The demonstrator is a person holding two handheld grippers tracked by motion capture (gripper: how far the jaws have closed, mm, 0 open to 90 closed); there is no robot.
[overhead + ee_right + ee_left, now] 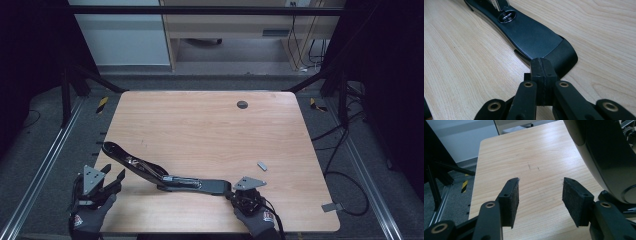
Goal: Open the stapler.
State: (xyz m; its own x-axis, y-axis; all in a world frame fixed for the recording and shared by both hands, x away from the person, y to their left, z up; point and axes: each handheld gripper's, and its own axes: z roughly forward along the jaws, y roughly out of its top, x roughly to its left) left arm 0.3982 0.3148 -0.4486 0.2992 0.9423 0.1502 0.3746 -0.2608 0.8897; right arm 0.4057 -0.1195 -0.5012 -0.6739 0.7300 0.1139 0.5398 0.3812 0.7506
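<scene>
High view: a wooden table [210, 125] carries a long black stapler [165, 175] lying opened out near its front edge. The right gripper [239, 192], jaws together, touches the stapler's right end. The left gripper [112, 174] hovers at the stapler's left end, jaws apart around nothing.

Stapler [609, 157] cut off by the frame's right edge.

The high view is looking forward and down from above the near edge, taking in the whole table [210, 125] from afar. The left gripper view is riding low at the table's lower-left corner, facing across the wood. The right gripper view is sitting close (almost touching) the long black stapler [534, 40], which all three are sharing.
</scene>
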